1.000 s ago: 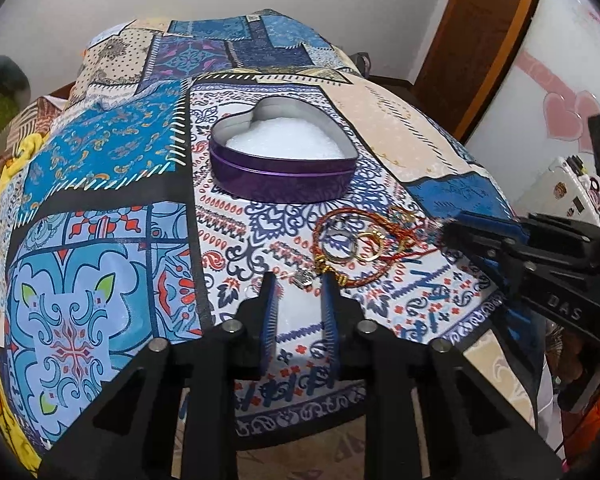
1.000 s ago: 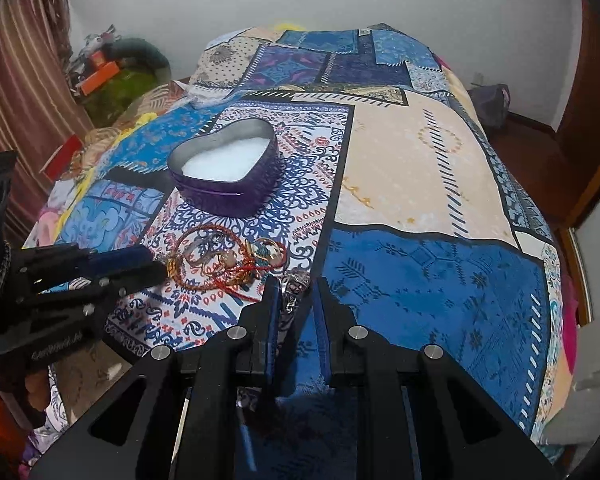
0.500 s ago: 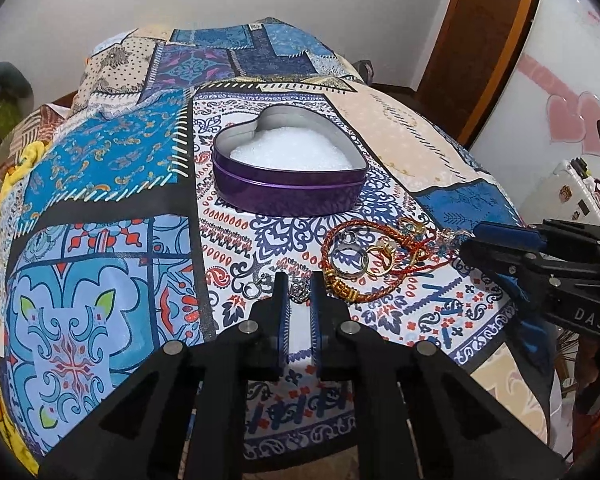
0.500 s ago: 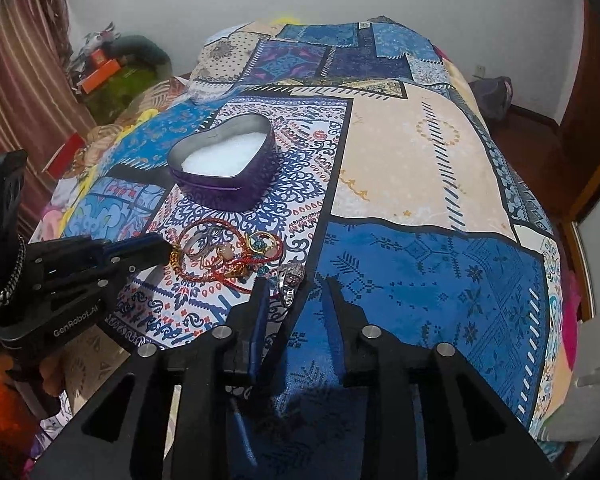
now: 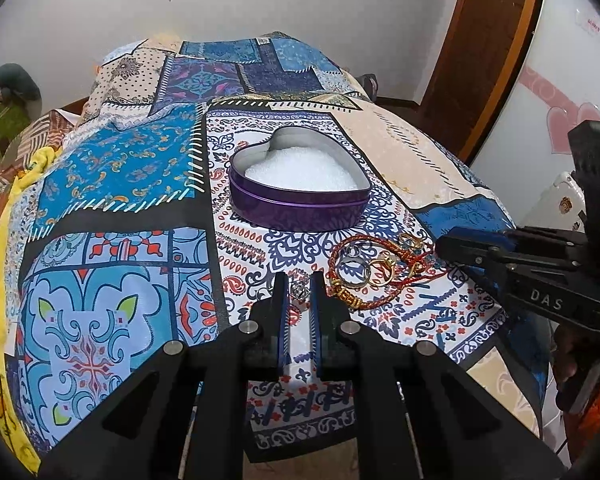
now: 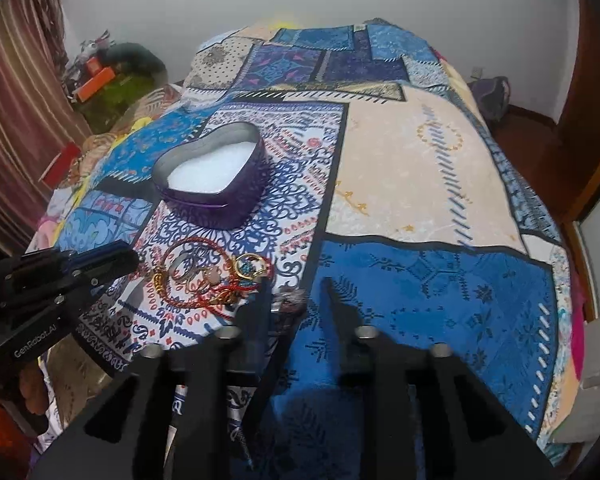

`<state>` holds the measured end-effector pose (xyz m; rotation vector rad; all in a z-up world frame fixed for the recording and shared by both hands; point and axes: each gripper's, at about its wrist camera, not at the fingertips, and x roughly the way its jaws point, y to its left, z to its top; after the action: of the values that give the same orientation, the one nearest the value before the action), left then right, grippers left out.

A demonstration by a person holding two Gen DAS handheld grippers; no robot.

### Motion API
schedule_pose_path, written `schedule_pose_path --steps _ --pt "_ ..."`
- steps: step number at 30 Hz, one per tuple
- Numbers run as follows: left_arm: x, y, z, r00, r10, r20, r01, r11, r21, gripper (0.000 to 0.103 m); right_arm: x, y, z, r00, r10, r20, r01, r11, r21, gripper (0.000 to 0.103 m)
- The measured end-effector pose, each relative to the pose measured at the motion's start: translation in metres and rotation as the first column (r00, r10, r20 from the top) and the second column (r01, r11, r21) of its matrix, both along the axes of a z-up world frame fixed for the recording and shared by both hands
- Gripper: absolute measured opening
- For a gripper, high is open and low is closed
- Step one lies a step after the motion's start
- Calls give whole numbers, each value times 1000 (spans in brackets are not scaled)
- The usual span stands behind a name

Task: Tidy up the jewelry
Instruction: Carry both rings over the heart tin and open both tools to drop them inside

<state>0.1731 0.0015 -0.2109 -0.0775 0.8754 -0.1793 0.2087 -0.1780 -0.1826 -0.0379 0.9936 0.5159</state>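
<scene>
A heart-shaped purple tin (image 5: 300,208) (image 6: 220,212) lined with white foam stands open on the patchwork bedcover. In front of it lies a tangle of jewelry (image 5: 374,274) (image 6: 208,276): a red cord bracelet, gold rings and a silver ring. My left gripper (image 5: 299,300) (image 6: 134,258) is shut on a small silver piece (image 5: 300,290) just left of the tangle. My right gripper (image 6: 298,294) (image 5: 446,242) is blurred. Its jaws stand apart and are closing, with a small silvery trinket (image 6: 292,299) between them, close to the left finger and not pinched.
The bedcover (image 5: 112,184) (image 6: 420,280) drops off at the near edge under both grippers. A wooden door (image 5: 480,40) and a white cabinet with pink hearts (image 5: 560,112) stand to the right. A striped curtain (image 6: 12,100) and floor clutter (image 6: 108,80) are on the left.
My left jaws have closed on the small silver piece that lay between them. My right jaws, narrow around the trinket a second ago, now stand wider apart.
</scene>
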Motion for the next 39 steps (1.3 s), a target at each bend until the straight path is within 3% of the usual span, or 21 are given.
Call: schedule_pose_path --steps 7,21,39 --pt "-4 3 11 999 8 32 -8 1000 0 9 -8 -5 16 999 -19 47 19 1000 12 14" --pt "-4 12 58 985 36 169 -39 999 12 9 -10 13 67 984 -13 180 2 998 63 14" --pt "28 24 82 965 54 256 -62 998 23 9 16 53 87 967 40 253 -72 991 116 14"
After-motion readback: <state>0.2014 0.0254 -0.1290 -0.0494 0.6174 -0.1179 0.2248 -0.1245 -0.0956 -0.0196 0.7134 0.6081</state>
